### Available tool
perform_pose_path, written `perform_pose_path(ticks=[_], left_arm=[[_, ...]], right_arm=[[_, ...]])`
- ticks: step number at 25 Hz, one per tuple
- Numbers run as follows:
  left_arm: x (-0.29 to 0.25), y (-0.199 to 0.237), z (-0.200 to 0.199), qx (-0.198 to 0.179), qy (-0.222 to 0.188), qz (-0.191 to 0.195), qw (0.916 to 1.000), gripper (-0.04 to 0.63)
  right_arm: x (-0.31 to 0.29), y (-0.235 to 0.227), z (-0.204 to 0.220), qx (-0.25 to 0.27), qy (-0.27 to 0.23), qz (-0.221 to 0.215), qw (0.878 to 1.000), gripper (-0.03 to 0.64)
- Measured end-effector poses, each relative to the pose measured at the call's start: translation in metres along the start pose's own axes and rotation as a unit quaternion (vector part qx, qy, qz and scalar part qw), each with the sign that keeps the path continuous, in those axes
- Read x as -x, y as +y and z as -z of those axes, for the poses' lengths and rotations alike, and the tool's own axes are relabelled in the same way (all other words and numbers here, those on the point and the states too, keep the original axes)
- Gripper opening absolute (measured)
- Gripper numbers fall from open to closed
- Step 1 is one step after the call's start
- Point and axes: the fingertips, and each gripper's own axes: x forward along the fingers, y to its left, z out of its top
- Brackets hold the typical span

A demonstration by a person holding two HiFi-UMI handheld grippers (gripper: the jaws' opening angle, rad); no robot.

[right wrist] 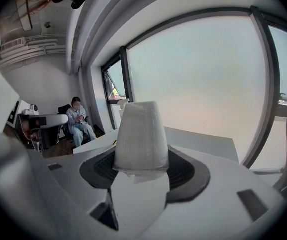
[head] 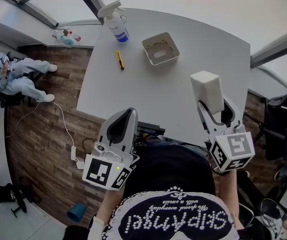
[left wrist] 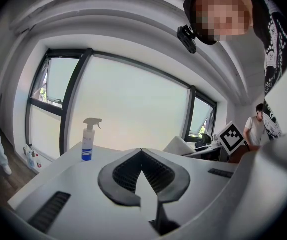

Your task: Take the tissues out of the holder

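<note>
While the right gripper (head: 212, 109) pinches the tissues (head: 207, 88), long axis along its jaws, the empty holder (head: 161, 49) lies at eleven o'clock on the table (head: 133, 91); the left gripper (head: 127, 115) is pressed together, holding nothing.

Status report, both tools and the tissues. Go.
Left tool shut, empty. Right tool shut on tissue pack, out of the holder, above the table. Spray bottle stands off to the side, nothing in the way.
</note>
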Motion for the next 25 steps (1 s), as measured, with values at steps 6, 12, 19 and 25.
perform_pose_path(ticks=[6,12,19,25], left_arm=[[-0.001,-0.002,0.001,0.0,0.002,0.002,1.0,0.002],[-0.001,-0.002,0.001,-0.001,0.0,0.002,1.0,0.002],[0.0,-0.003,0.001,-0.001,0.0,0.002,1.0,0.002],[0.0,-0.004,0.002,-0.001,0.0,0.001,1.0,0.002]], right_arm=[[0.006,0.003,0.003,-0.002,-0.005,-0.002,1.0,0.272],[0.011,0.008,0.006,-0.002,-0.005,-0.006,1.0,0.272],[0.018,0.01,0.01,0.0,-0.013,-0.013,1.0,0.272],[0.024,0.009,0.015,-0.005,-0.007,-0.009,1.0,0.272]])
